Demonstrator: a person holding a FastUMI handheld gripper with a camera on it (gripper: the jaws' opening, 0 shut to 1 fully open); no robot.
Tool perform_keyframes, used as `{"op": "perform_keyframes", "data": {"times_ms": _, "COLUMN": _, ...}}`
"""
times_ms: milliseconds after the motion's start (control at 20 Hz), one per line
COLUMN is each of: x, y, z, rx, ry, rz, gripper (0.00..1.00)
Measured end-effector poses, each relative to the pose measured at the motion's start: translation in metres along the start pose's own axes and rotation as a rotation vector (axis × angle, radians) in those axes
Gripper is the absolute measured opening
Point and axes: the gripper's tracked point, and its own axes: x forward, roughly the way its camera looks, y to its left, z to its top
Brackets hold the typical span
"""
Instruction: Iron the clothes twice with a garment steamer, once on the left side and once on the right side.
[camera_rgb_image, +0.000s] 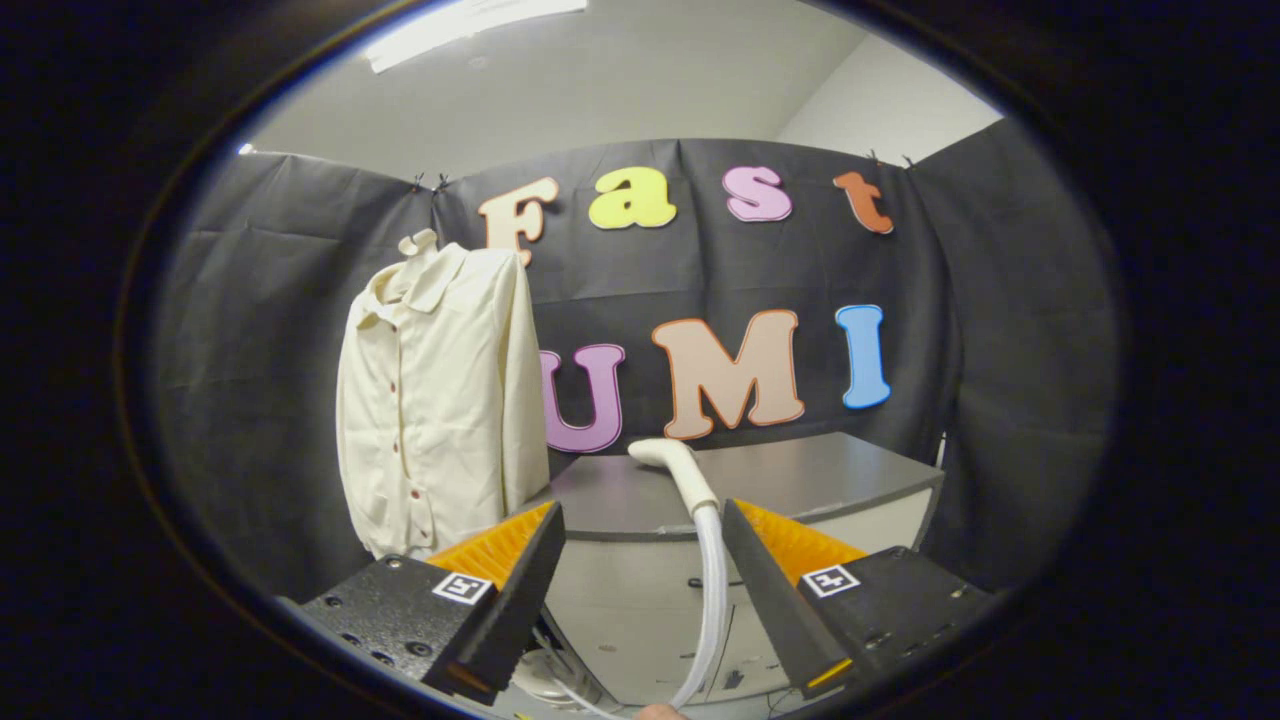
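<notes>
Gripper (640, 540), jaws apart, nothing clamped. Between its fingers, nearer the right one, the white hose (712, 590) rises to the steamer head (672, 458) at the grey cabinet's (840, 480) front edge. Beyond, off its left corner, hangs the cream shirt (440, 400).

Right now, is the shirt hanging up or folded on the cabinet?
Hanging. The cream shirt hangs spread against the booth wall, beside the grey cabinet. The open gripper has the steamer head just ahead.
</notes>
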Motion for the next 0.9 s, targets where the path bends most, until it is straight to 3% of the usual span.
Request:
{"op": "perform_keyframes", "data": {"times_ms": 200, "x": 0.064, "y": -0.002, "z": 0.004, "rx": -0.014, "ry": 0.069, "rz": 0.027, "gripper": 0.97}}
{"op": "perform_keyframes", "data": {"times_ms": 500, "x": 0.144, "y": -0.020, "z": 0.025, "rx": 0.003, "ry": 0.139, "rz": -0.005, "gripper": 0.97}}
{"op": "perform_keyframes", "data": {"times_ms": 800, "x": 0.219, "y": -0.040, "z": 0.000, "rx": -0.009, "ry": 0.415, "rz": -0.032, "gripper": 0.96}}
{"op": "perform_keyframes", "data": {"times_ms": 900, "x": 0.232, "y": -0.046, "z": -0.005, "rx": 0.020, "ry": 0.495, "rz": -0.048, "gripper": 0.91}}
